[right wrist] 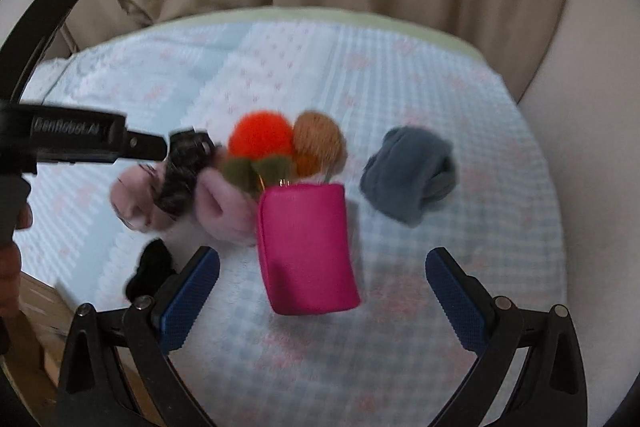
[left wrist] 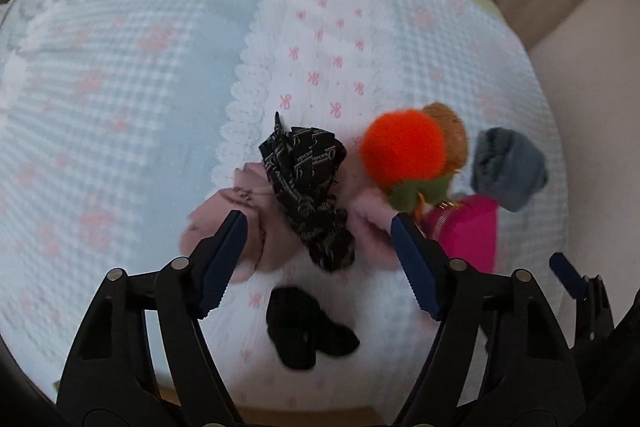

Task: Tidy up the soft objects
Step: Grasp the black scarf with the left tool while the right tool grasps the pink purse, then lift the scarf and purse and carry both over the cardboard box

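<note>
Soft things clustered mid-bed (left wrist: 120, 75), nothing visibly sorted: black printed scrunchie (left wrist: 308, 187) on pink fluffy plush (left wrist: 240, 223), orange pompom (left wrist: 402, 147), magenta zip pouch (right wrist: 306, 247), grey-blue sock bundle (right wrist: 408, 173). Left tongs (left wrist: 320, 263) and right tongs (right wrist: 322, 291) both spread, empty. Most work left.

Soft, even indoor light, rather dim, with no glare. Both fisheye views bend strongly at the dark round edges. Motion blur smears the checked blue-white bedspread (left wrist: 120, 75) and the bright pink rectangular pouch (right wrist: 306, 247).
</note>
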### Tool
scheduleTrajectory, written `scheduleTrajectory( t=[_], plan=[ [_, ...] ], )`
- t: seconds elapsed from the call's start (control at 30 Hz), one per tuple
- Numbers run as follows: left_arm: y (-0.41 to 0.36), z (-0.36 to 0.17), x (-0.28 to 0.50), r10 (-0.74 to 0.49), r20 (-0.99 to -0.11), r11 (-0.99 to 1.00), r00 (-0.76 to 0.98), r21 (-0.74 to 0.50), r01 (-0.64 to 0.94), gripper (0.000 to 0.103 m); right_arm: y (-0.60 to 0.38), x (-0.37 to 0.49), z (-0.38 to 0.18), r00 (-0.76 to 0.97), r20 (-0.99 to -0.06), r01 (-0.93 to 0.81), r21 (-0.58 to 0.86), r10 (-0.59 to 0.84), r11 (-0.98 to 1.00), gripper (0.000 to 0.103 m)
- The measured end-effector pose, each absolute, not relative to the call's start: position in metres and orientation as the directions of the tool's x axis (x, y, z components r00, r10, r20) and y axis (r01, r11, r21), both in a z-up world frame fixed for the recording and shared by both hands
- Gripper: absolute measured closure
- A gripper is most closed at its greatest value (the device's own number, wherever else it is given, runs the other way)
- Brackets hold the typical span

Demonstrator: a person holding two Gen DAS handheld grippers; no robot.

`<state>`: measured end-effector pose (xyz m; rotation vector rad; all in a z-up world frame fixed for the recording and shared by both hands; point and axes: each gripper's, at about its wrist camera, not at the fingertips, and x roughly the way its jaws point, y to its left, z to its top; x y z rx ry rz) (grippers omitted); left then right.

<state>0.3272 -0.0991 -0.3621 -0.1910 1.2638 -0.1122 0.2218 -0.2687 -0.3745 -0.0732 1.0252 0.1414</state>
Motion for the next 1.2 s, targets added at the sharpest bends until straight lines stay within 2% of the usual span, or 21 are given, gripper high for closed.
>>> scheduleTrajectory(
  t=[0.17,0.23,0.37,0.47,0.53,0.57,0.6,0.73,0.9,1.2],
  plan=[
    [-0.103,-0.397,0.352,-0.178,-0.95,0.98,0.256,-0.194,-0.036,0.036,-0.268,0.235,-0.407,0.48,-0.872,-0.173,0.013,0.096,0.985,0.0],
    [-0.101,-0.408,0.356,-0.172,-0.956,0.98,0.239,-0.192,-0.061,0.048,-0.266,0.238,-0.416,0.47,-0.878,-0.182,0.011,0.097,0.983,0.0],
    [-0.094,-0.424,0.362,-0.204,-0.955,0.967,0.214,-0.231,-0.107,0.058,-0.261,0.247,-0.432,0.458,-0.884,-0.205,-0.005,0.091,0.979,0.001],
    [-0.09,-0.427,0.366,-0.218,-0.954,0.964,0.208,-0.244,-0.109,0.065,-0.26,0.254,-0.439,0.447,-0.888,-0.21,0.011,0.106,0.978,0.009],
    [-0.089,-0.427,0.368,-0.22,-0.954,0.963,0.202,-0.245,-0.108,0.069,-0.257,0.259,-0.441,0.436,-0.892,-0.218,0.023,0.118,0.976,0.021],
    [-0.088,-0.427,0.369,-0.224,-0.954,0.963,0.202,-0.248,-0.106,0.07,-0.256,0.261,-0.443,0.428,-0.895,-0.224,0.032,0.128,0.974,0.033],
    [-0.087,-0.426,0.369,-0.226,-0.953,0.962,0.204,-0.251,-0.105,0.072,-0.255,0.262,-0.444,0.417,-0.897,-0.231,0.049,0.144,0.972,0.04],
    [-0.084,-0.422,0.365,-0.237,-0.947,0.958,0.217,-0.265,-0.107,0.074,-0.25,0.263,-0.441,0.413,-0.896,-0.235,0.065,0.16,0.97,0.048],
    [-0.082,-0.41,0.359,-0.245,-0.94,0.955,0.239,-0.276,-0.107,0.074,-0.25,0.259,-0.434,0.417,-0.893,-0.226,0.078,0.169,0.971,0.054],
    [-0.08,-0.369,0.35,-0.253,-0.921,0.954,0.296,-0.289,-0.085,0.074,-0.253,0.25,-0.399,0.464,-0.87,-0.2,0.079,0.166,0.977,0.057]
  ],
)
